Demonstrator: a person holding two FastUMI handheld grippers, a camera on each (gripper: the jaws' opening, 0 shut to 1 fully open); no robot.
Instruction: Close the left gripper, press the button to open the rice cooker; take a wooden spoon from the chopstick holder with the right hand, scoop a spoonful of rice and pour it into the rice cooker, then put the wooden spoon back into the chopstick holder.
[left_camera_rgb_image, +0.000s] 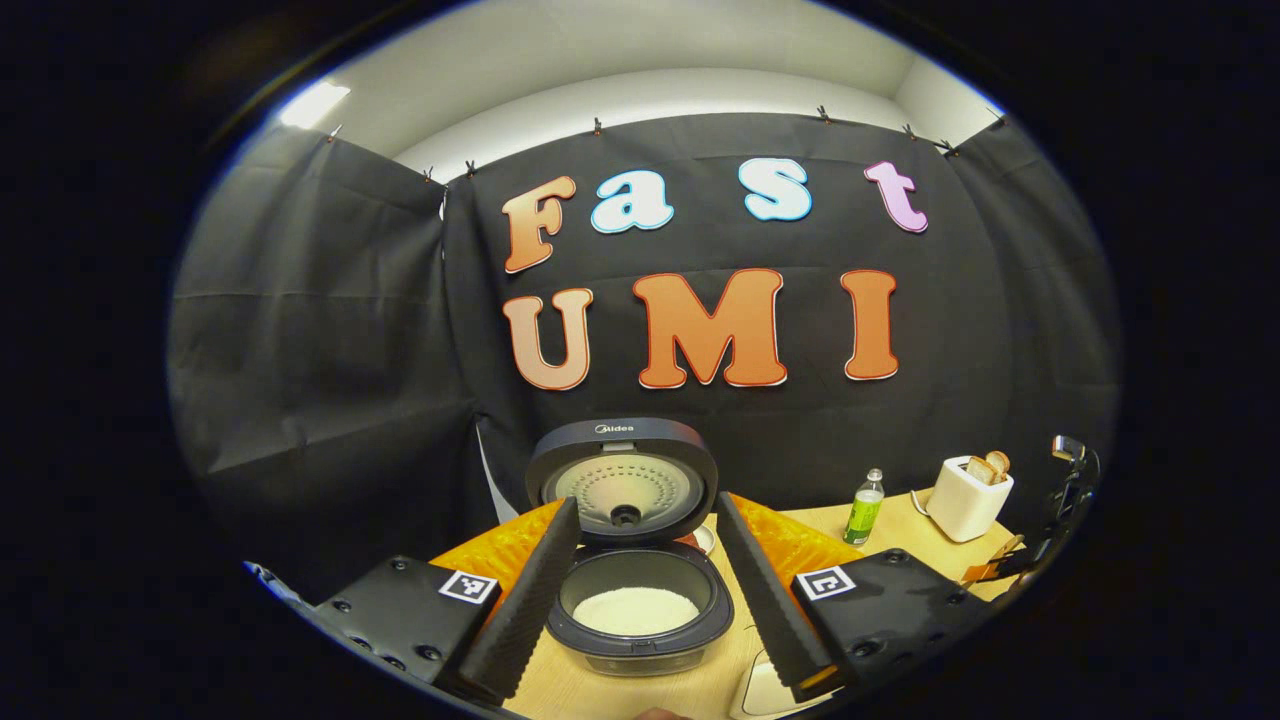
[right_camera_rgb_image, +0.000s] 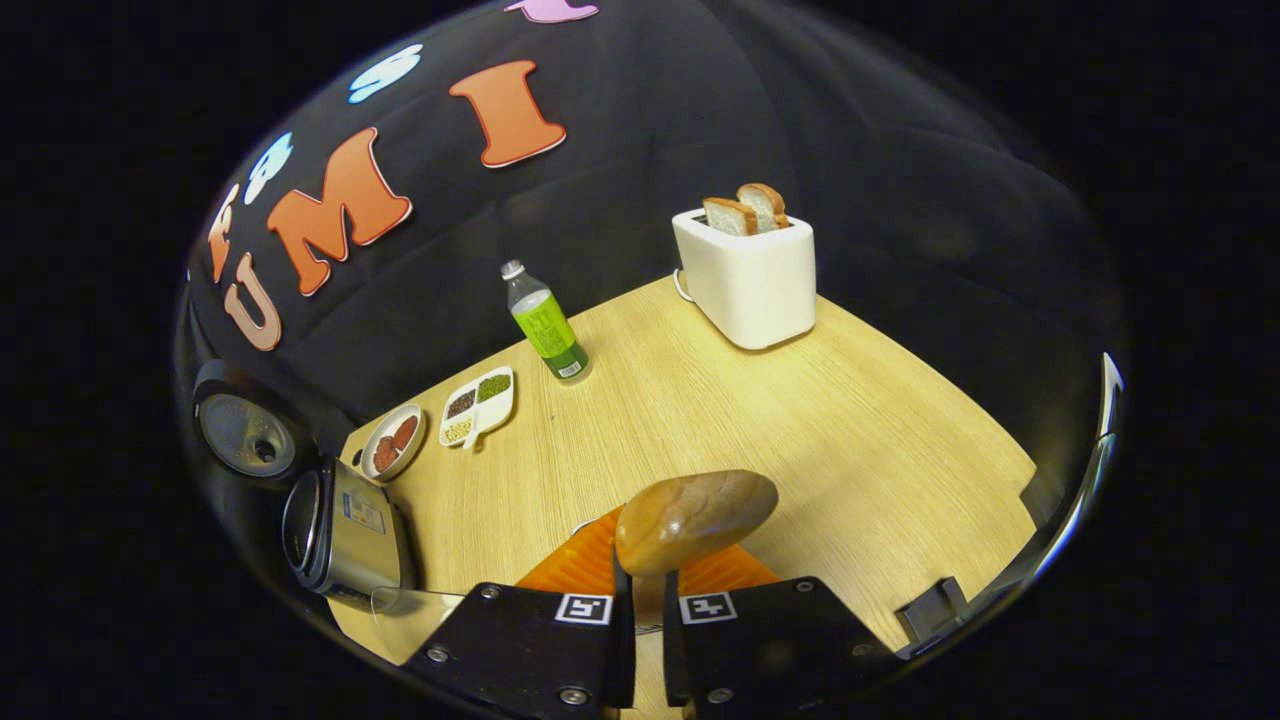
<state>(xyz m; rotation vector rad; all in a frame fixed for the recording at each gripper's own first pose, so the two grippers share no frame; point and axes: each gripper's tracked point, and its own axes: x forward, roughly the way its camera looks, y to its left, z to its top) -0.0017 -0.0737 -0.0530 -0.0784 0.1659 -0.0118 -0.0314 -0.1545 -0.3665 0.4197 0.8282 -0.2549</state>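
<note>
in the left gripper view, the left gripper is seen at the bottom of the frame with its two fingers spread wide apart, and nothing is held between them. framed between those fingers, at lower centre, a dark round rice cooker is set on the light wooden table; its lid is raised upright, and white rice is seen in the inner pot. a green-labelled clear bottle and a white toaster with bread slices are placed toward the lower right of that frame.

in the right gripper view, the right gripper is seen at the bottom centre with its fingers drawn close together, and the handle of a brown wooden spoon is pinched between them; the spoon's bowl is raised above the fingertips, over the table. the rice cooker is seen at the lower left edge, lid open. a small round dish and a white divided tray are set just right of it, the bottle at upper centre, the toaster at upper right.
</note>
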